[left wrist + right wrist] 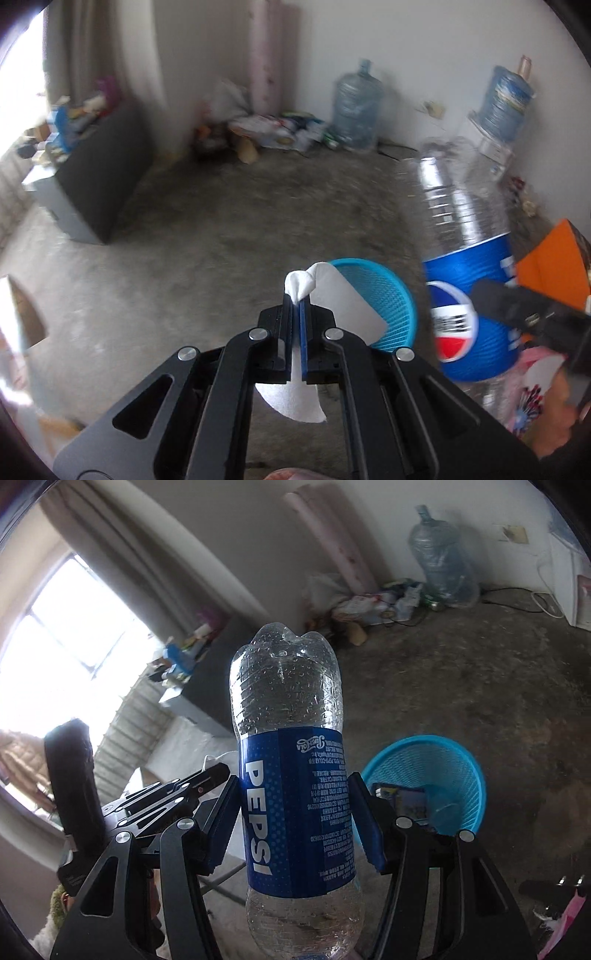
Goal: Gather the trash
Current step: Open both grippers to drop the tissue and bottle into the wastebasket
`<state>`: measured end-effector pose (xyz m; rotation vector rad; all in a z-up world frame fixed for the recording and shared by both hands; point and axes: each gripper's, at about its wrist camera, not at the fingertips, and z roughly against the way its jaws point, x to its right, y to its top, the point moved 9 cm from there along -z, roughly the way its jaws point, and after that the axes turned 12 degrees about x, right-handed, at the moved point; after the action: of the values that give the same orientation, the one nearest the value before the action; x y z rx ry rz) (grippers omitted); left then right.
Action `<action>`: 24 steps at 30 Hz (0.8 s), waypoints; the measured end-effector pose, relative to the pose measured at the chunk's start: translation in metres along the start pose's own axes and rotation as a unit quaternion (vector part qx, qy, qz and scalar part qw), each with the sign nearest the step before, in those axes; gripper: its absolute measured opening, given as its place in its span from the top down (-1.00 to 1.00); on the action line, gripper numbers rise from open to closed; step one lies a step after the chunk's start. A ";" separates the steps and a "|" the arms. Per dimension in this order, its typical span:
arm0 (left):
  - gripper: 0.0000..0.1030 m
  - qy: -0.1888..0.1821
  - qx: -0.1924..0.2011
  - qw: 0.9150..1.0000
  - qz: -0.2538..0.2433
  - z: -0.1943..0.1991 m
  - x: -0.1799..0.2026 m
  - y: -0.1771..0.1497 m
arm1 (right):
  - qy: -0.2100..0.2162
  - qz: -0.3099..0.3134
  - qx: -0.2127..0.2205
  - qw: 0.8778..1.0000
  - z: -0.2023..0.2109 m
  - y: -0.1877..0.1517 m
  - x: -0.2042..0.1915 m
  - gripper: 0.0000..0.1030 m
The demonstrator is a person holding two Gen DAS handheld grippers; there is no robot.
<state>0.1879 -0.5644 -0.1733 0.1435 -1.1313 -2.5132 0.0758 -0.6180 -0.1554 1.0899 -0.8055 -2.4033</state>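
My left gripper (295, 301) is shut on a white paper napkin (343, 299), whose crumpled end sticks out past the fingertips and whose flat part hangs to the right. Just behind the napkin stands a blue mesh waste basket (391, 295) on the concrete floor. My right gripper (293, 808) is shut on an empty clear Pepsi bottle (291, 775) with a blue label, gripped upside down at the label. That bottle (461, 243) shows at the right of the left wrist view. The blue basket (439, 779) sits right of the bottle, with a dark packet inside.
A dark cabinet (99, 177) with clutter on top stands at the left. Large water jugs (356, 107) and a heap of litter (280, 129) line the far wall. An orange box (554, 258) lies at the right. A window (62, 635) is at the left.
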 end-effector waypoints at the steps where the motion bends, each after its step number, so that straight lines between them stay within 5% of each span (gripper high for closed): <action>1: 0.97 -0.011 -0.006 1.000 0.000 -0.015 0.009 0.002 | -0.013 0.000 0.003 1.000 -0.009 0.003 0.008 -0.12; 5: 0.95 -0.044 -0.013 0.999 0.009 -0.055 0.033 0.006 | -0.051 -0.014 0.021 0.998 -0.037 0.016 0.040 -0.15; 7: 0.67 -0.064 -0.029 0.998 0.010 -0.075 0.044 0.002 | -0.072 -0.021 0.028 0.997 -0.051 0.021 0.060 -0.18; 9: 0.11 -0.051 -0.046 0.998 0.012 -0.094 0.046 -0.005 | -0.090 -0.048 0.029 0.994 -0.072 0.021 0.086 -0.36; 10: 0.03 -0.044 -0.052 0.998 0.014 -0.104 0.045 -0.008 | -0.095 -0.062 0.026 0.993 -0.081 0.019 0.098 -0.50; 15: -0.01 -0.034 -0.052 0.998 0.029 -0.112 0.039 -0.013 | -0.151 -0.082 0.009 0.985 -0.103 -0.002 0.143 -0.51; 24: -0.06 -0.031 0.014 0.999 0.028 -0.048 0.027 0.019 | -0.135 -0.077 0.030 0.987 -0.063 -0.014 0.126 -0.51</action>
<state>0.1802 -0.6195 -0.1897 0.0424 -1.1784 -2.4689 0.0437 -0.6981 -0.2682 0.8882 -0.9142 -2.7144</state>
